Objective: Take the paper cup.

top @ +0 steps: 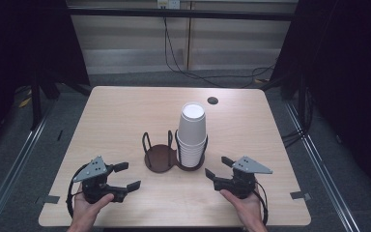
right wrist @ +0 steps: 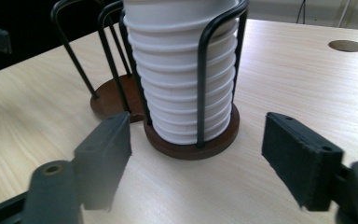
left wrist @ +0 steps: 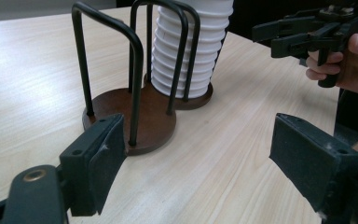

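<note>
A stack of white paper cups stands upside down in the right ring of a two-place cup holder with a dark wooden base and black wire hoops. The holder's left place is empty. My left gripper is open near the table's front left, aimed at the holder. My right gripper is open at the front right, facing the cup stack; it also appears far right in the left gripper view. Neither holds anything.
The light wooden table has a round cable hole behind the cups. Cables run across the floor beyond the far edge. Dark curtains flank both sides.
</note>
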### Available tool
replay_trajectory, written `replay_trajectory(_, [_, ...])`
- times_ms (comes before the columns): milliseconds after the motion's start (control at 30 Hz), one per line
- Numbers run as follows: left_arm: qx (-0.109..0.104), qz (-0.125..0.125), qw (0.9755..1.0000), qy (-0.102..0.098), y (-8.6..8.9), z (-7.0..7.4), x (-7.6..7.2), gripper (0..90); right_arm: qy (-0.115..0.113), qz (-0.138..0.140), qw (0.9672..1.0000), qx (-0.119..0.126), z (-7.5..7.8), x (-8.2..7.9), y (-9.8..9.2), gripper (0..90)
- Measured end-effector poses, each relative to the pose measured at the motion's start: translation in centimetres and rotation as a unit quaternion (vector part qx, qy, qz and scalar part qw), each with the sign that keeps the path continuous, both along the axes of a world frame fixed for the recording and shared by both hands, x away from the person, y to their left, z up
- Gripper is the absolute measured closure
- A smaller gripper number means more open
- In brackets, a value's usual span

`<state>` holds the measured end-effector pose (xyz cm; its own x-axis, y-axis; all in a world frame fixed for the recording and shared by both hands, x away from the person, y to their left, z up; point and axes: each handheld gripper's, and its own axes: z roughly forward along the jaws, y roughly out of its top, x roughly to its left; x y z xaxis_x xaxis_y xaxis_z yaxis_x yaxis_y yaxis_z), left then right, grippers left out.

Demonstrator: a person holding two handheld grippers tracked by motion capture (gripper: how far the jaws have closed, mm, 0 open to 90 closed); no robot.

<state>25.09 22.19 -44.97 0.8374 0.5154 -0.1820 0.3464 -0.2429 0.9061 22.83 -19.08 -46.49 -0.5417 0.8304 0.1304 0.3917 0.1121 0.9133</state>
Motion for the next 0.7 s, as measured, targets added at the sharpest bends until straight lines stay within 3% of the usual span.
replay_trajectory(267, [-0.003, -0.012, 0.9999, 0.002, 0.2, 0.0, 0.1, 16.3, -0.016, 0.009, 0.9998, -0.001, 0.3, -0.2, 0.2, 25.1])
replay_trajectory(700, [0.004, -0.02, 0.9998, 0.006, 0.0, -0.1, 0.1, 16.3, -0.001, 0.024, 0.9997, -0.003, 0.9, -0.3, 0.2, 26.0])
